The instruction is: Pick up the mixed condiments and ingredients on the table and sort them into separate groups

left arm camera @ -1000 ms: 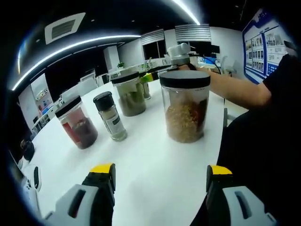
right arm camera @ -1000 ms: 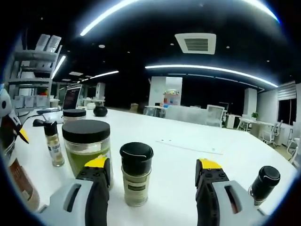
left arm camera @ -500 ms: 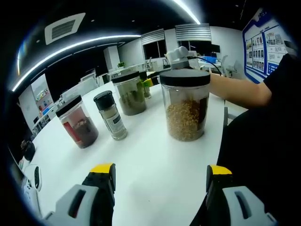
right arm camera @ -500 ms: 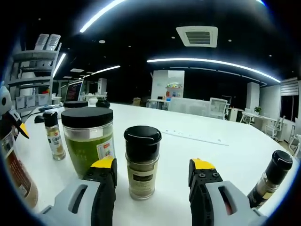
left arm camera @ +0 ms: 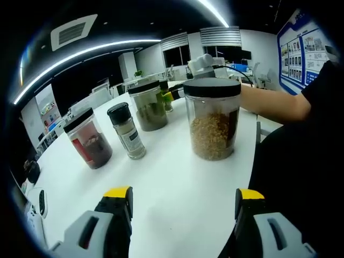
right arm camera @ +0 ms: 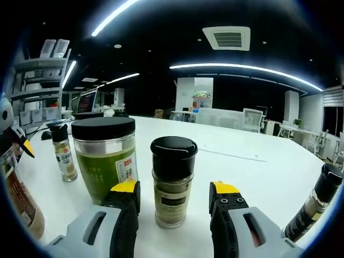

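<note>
While the right gripper [right arm camera: 174, 194] is held low over the white table [right arm camera: 252, 169], a small clear glass shaker with a black cap and pale seasoning [right arm camera: 173, 180] is lined up between its yellow-tipped jaws, which stand apart to either side of it with nothing clamped. The step in hand is judged to be the approach for a pick. A further advance is called for until the shaker sits well between the pads, then a closing on its body below the cap.

The shaker stands upright, its long axis vertical and its cap pointing up. Just beside it stands a wide clear jar with a black lid and green contents [right arm camera: 105, 157], near enough that the jaw on that side would need care. A smaller spice bottle [right arm camera: 63, 156] stands beyond the jar, and a dark-capped bottle [right arm camera: 315, 204] leans at the view's edge.

In the left gripper view, the left gripper [left arm camera: 183, 212] is held with its jaws wide apart and empty. A tall clear jar of tan grains [left arm camera: 212, 119] stands ahead of it, beside a jar of red contents [left arm camera: 88, 138].
</note>
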